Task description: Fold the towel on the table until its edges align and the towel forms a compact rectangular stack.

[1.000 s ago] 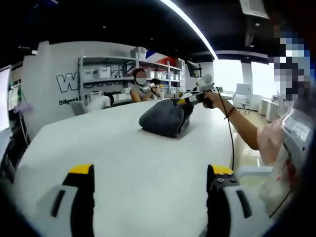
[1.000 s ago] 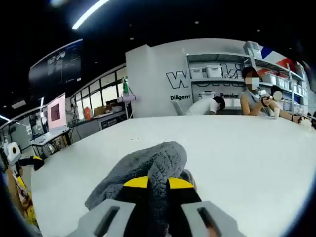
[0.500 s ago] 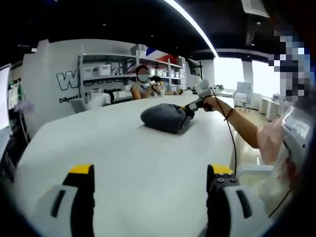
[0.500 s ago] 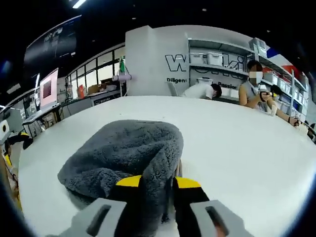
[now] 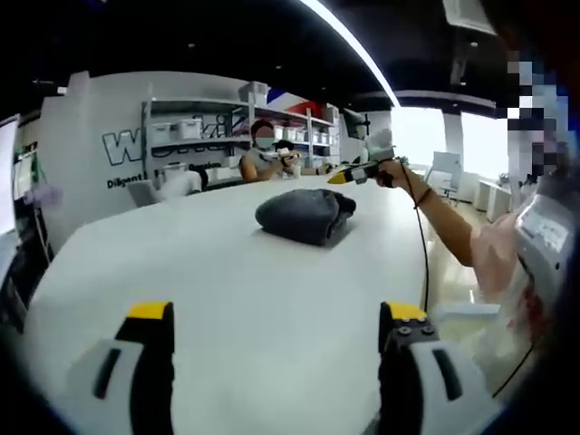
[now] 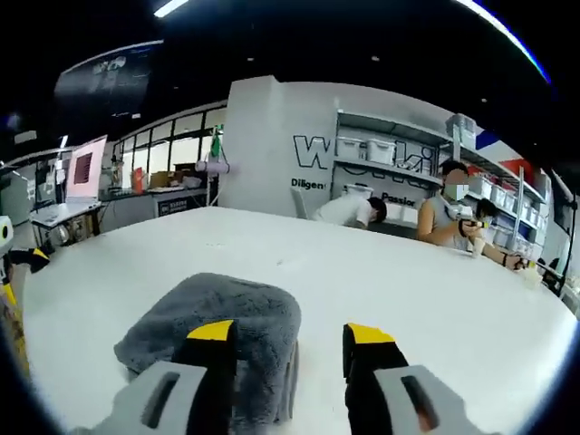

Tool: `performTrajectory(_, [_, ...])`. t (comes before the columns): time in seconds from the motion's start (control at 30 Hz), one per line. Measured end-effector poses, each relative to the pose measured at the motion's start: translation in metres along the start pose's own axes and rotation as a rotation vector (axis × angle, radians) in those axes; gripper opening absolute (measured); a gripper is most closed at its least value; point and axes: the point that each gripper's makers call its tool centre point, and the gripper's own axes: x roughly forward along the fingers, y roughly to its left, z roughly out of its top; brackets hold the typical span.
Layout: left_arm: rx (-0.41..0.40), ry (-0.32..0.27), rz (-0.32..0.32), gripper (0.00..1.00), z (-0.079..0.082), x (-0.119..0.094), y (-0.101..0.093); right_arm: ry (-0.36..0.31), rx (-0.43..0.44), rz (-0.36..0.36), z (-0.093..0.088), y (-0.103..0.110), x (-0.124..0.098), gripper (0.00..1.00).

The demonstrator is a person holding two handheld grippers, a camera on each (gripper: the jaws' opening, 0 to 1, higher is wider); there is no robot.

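In the left gripper view, the left gripper (image 5: 272, 362) hangs low over the white table (image 5: 181, 272), jaws spread wide and empty. Farther across, the grey towel (image 5: 304, 215) lies folded in a thick bundle. To its right, a hand holds the right gripper (image 5: 349, 175) clear above it. In the right gripper view, the right gripper (image 6: 292, 340) gapes, empty, above the towel (image 6: 217, 317).

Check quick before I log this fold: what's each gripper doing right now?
Left gripper: open, holding nothing, above the bare table.
Right gripper: open, holding nothing, over the gray towel.
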Motion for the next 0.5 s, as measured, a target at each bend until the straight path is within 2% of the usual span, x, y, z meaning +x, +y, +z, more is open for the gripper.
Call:
performTrajectory(0.1, [0.000, -0.002, 0.005, 0.99, 0.001, 0.000, 0.002, -0.012, 0.003, 0.166, 0.001, 0.035, 0.000, 0.42])
performTrajectory(0.2, [0.004, -0.006, 0.000, 0.98, 0.003, 0.001, 0.000, 0.023, -0.092, 0.248, -0.009, 0.053, 0.001, 0.27])
performTrajectory(0.23, [0.006, -0.006, -0.003, 0.98, 0.003, 0.001, -0.001, 0.045, -0.120, 0.259, -0.015, 0.056, 0.002, 0.23])
performTrajectory(0.3, [0.008, -0.002, -0.007, 0.98, 0.002, 0.002, -0.002, 0.075, -0.115, 0.240, -0.023, 0.051, 0.006, 0.25])
performTrajectory(0.37, [0.010, 0.001, -0.008, 0.98, 0.002, 0.002, -0.002, 0.145, -0.124, 0.220, -0.041, 0.040, 0.009, 0.26])
performTrajectory(0.43, [0.008, -0.001, -0.007, 0.98, 0.002, 0.002, -0.002, 0.186, -0.099, 0.250, -0.054, 0.039, 0.008, 0.29])
performTrajectory(0.5, [0.007, -0.002, -0.004, 0.98, 0.001, 0.000, 0.000, 0.195, -0.096, 0.272, -0.059, 0.039, 0.006, 0.30])
